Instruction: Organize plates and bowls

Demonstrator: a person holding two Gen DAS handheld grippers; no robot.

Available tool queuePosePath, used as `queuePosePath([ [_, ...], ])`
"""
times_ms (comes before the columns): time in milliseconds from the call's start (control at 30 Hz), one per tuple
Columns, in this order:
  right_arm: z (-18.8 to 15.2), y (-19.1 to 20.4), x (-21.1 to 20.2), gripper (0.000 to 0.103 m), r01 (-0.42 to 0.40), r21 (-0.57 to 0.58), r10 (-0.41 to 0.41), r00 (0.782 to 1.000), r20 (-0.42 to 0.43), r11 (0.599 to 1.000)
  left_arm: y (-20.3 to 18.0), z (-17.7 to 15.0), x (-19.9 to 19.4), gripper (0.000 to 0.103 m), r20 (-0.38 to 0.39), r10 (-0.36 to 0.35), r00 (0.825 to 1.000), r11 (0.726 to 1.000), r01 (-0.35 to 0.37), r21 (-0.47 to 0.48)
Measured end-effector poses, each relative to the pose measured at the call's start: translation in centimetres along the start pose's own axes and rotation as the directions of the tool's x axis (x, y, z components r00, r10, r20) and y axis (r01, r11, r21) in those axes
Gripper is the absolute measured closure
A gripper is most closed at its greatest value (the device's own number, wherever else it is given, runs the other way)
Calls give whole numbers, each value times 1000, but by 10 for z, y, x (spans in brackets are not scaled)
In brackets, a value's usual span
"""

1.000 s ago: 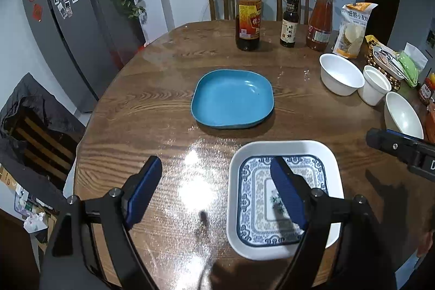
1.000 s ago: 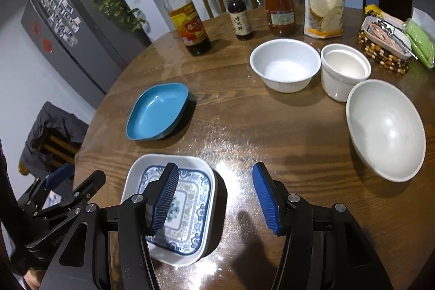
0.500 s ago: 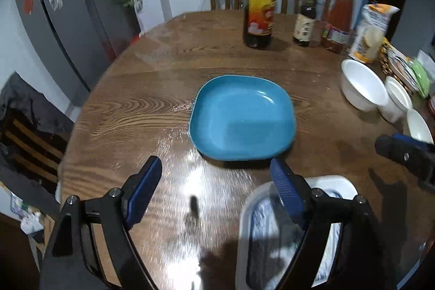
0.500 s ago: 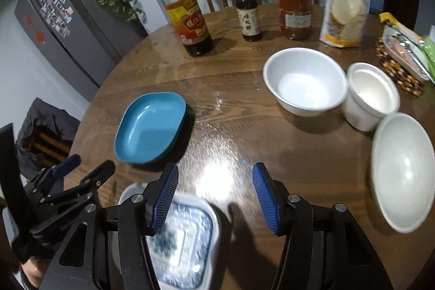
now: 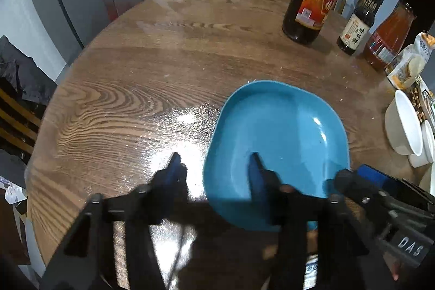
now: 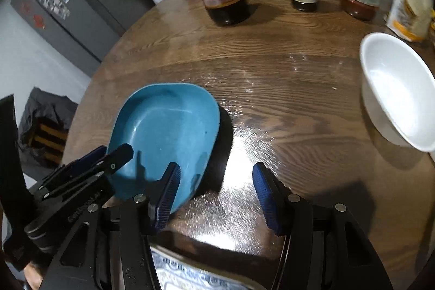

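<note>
**Left claw straddles the blue plate's rim**

My left claw (image 5: pixel 214 167) has just been closing, its jaws either side of the near-left rim of the rounded-square blue plate (image 5: pixel 282 132) on the round wooden surface (image 5: pixel 152 67); contact unclear. My right claw (image 6: pixel 216 186) hangs open, empty.

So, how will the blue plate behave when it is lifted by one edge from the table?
The blue plate looks rigid, so it should probably keep its shape and tilt as one piece. Its surface shines, so the rim may slip between the left gripper jaws. It could be ceramic; if so, a drop on the wooden table might chip it.
</note>
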State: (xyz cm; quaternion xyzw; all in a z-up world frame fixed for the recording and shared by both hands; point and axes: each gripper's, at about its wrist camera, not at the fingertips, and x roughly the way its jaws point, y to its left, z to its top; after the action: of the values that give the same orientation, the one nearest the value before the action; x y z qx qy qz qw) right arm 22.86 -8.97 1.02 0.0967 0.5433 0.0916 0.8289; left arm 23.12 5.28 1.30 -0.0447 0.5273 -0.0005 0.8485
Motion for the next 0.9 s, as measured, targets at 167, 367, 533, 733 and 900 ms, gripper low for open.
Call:
queuePosePath([
  [167, 1, 11, 6, 71, 31, -55, -31, 999, -7, 998, 3, 2, 5, 83, -4, -19, 1000, 1000, 19, 16],
  [367, 3, 11, 10, 89, 51, -87, -51, 999, -1, 995, -4, 2, 6, 89, 4, -33, 999, 999, 33, 39],
  [533, 0, 4, -3, 89, 7, -57, -7, 1000, 10, 998, -5, -2, -3, 90, 11, -46, 999, 998, 46, 39],
  [733, -16, 0, -45, 89, -33, -38, 35, 998, 58, 999, -14, -21, -37, 90, 60, -61, 996, 996, 58, 63],
  [900, -42, -9, -72, 89, -51, -28, 53, 997, 62, 998, -22, -43, -62, 90, 65, -93, 994, 993, 88, 79],
])
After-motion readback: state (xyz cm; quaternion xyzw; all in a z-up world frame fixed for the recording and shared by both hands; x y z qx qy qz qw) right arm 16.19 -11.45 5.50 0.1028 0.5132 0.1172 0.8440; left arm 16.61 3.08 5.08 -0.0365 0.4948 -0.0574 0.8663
